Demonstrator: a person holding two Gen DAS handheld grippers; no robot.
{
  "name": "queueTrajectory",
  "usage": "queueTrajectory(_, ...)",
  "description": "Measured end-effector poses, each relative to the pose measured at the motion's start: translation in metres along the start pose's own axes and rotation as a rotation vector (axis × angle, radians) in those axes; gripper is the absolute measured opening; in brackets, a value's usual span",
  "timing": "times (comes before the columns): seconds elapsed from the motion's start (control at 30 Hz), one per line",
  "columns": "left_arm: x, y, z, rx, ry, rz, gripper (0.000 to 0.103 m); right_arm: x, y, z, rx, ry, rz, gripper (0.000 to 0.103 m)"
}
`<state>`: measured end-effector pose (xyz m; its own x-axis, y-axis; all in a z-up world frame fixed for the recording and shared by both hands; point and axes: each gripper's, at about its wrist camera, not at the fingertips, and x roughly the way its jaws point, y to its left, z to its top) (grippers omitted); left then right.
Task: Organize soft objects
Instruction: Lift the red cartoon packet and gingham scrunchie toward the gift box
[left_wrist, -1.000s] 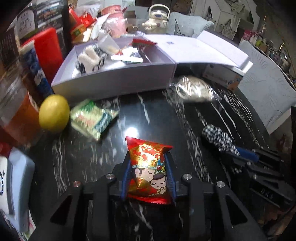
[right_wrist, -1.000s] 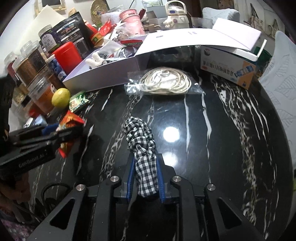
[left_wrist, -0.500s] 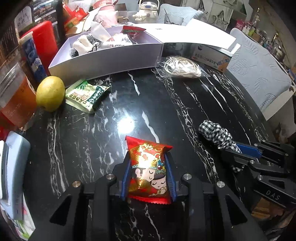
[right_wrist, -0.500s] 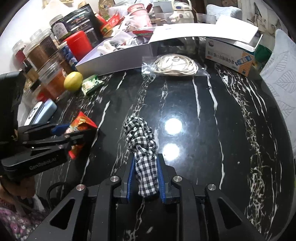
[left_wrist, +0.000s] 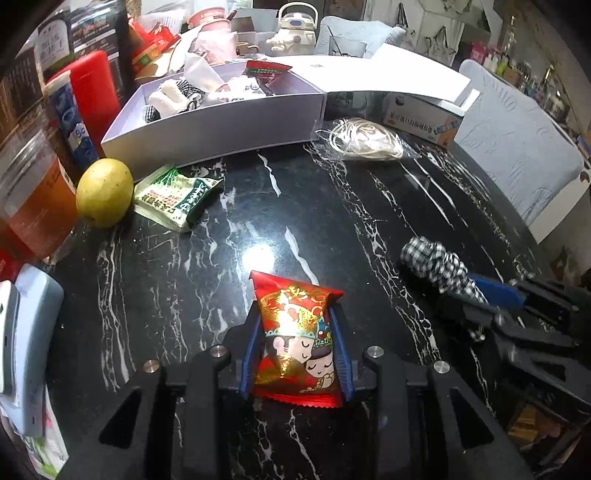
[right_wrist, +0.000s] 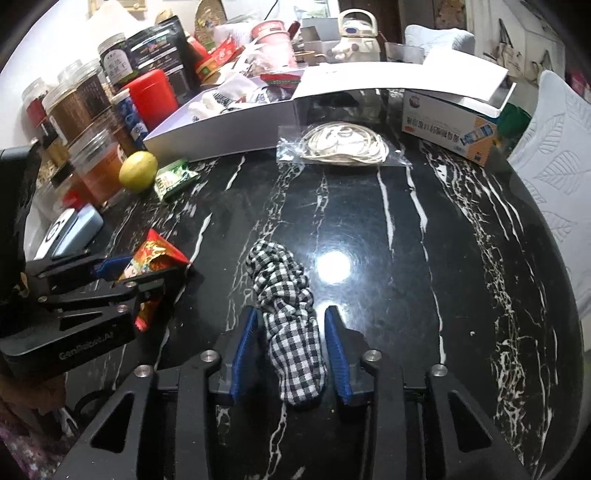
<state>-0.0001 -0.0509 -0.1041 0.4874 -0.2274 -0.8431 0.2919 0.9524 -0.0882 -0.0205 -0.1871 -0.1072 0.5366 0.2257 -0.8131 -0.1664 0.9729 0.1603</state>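
Observation:
A red snack packet (left_wrist: 295, 332) with cartoon faces stands upright between the blue pads of my left gripper (left_wrist: 293, 314), which is shut on it just above the black marble table (left_wrist: 332, 229). A black-and-white checked cloth roll (right_wrist: 284, 288) lies on the table between the fingers of my right gripper (right_wrist: 291, 312); the pads stand slightly apart from it, so that gripper is open. The left gripper (right_wrist: 147, 273) with the packet (right_wrist: 155, 254) shows at the left of the right wrist view. An open white box (left_wrist: 221, 122) at the back holds several soft items.
A green packet (left_wrist: 173, 195) and a yellow lemon (left_wrist: 105, 192) lie in front of the box. A clear bag of coiled cord (right_wrist: 343, 144) sits near its lid, beside a carton (right_wrist: 450, 125). Jars and a red canister (right_wrist: 151, 96) crowd the left. A chair (left_wrist: 517, 155) stands right.
My right gripper's pads have parted from the checked cloth, which now lies loose between them. Both grippers drew back from the white box; the left keeps its grip on the red packet.

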Motion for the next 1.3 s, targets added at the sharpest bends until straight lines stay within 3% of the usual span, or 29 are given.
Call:
queueTrajectory(0.5,-0.035,0.012,-0.001,-0.039,-0.067,-0.059,0.032,-0.017,0.018,-0.001,0.016,-0.018,0.116,0.020)
queueTrajectory(0.87,-0.093,0.026,0.010,-0.030,-0.231,-0.035,0.032,-0.049,0.052,0.014,-0.062,-0.109,0.173,0.020)
queueTrajectory(1.3,-0.142,0.033,0.054,0.011,-0.405,-0.025,0.032,-0.086,0.075,0.059,-0.123,-0.243,0.219,0.020)
